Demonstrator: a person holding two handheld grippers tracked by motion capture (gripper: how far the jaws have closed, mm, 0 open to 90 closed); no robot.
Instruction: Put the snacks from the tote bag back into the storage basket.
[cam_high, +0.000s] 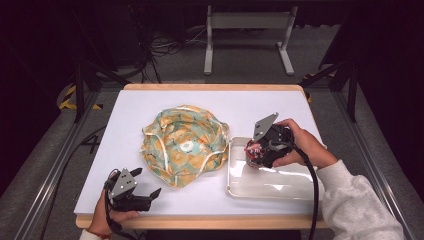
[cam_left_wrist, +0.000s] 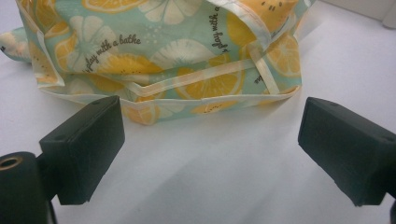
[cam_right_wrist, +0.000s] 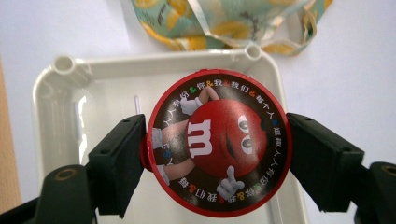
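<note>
Your right gripper view gives you the printed face: a round red tin with a cartoon candy character (cam_right_wrist: 219, 142), pinched edge to edge by your right gripper (cam_right_wrist: 215, 158), right over the clear white plastic tray (cam_right_wrist: 65, 93). From the high view, that right gripper (cam_high: 262, 150) hangs at the tray's (cam_high: 280, 192) left end. Your left gripper (cam_high: 142, 187) sits spread wide on the white table (cam_high: 125, 115), the lemon-print fabric bag (cam_left_wrist: 163, 51) just ahead of it.

My round tin (cam_right_wrist: 219, 142) has a glossy printed lid; the tray (cam_right_wrist: 60, 107) is shiny plastic, the bag (cam_high: 184, 145) soft matt cloth.
</note>
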